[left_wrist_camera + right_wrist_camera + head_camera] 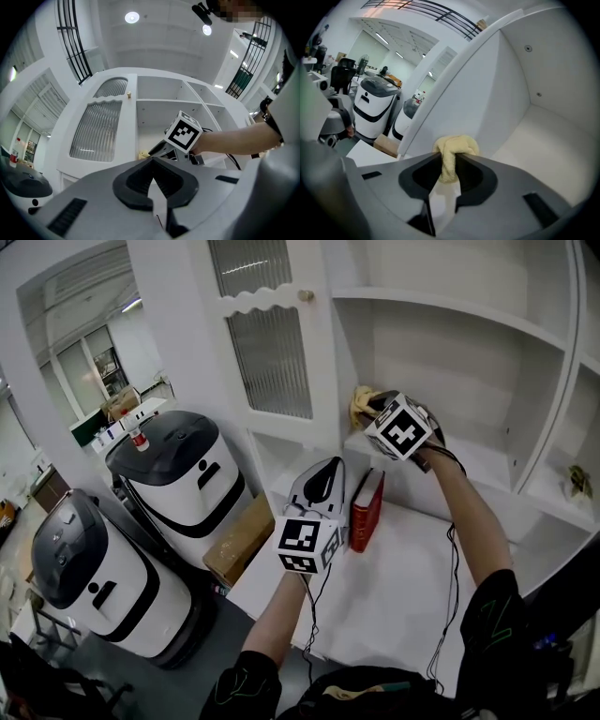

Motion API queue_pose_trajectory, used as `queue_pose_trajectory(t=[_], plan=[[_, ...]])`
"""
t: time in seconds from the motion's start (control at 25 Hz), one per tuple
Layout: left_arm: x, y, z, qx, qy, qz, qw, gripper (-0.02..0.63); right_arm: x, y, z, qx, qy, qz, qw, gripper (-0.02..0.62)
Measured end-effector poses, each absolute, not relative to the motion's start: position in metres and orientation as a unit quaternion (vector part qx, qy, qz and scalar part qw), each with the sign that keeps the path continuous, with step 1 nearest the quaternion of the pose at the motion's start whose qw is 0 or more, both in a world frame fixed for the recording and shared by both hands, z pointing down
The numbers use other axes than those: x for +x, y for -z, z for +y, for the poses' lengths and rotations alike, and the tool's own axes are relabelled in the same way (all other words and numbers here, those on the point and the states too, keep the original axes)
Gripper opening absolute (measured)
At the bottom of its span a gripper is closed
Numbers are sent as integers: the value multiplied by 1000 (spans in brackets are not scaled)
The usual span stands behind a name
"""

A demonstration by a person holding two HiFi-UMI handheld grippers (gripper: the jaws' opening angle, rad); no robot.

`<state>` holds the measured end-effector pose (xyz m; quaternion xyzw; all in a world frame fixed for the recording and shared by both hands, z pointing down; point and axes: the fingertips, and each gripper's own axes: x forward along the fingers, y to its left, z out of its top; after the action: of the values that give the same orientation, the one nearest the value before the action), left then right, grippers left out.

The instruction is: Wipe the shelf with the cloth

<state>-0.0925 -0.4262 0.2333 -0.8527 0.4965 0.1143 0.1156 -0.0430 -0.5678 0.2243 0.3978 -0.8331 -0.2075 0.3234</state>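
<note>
Grips bunched yellow cloth (454, 149) in right gripper's (449, 158) clenched jaws, up at the shelf's (543, 136) left back corner. Holds left gripper (151, 163) lower, jaws closed together on nothing, over white counter (403, 577), just beside upright red book (366, 510).

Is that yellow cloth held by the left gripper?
No, the yellow cloth is pinched between the jaws of the right gripper, while the left gripper is shut on nothing.
</note>
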Motion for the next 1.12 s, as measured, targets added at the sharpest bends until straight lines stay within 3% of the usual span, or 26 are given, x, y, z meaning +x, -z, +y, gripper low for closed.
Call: queue_pose_trajectory(t=[0.16, 0.56, 0.88, 1.12], plan=[[-91, -240, -429, -855, -114, 495, 104, -2, -53, -234, -549, 364, 221, -834, 350, 98], [-78, -253, -426, -862, -111, 486, 90, -1, -70, -243, -507, 292, 228, -863, 343, 98], [-74, -265, -424, -866, -110, 481, 78, -2, -88, -239, -447, 170, 199, -925, 277, 98], [-82, -274, -423, -863, -107, 488, 69, -1, -88, -232, -445, 216, 257, -906, 258, 98]])
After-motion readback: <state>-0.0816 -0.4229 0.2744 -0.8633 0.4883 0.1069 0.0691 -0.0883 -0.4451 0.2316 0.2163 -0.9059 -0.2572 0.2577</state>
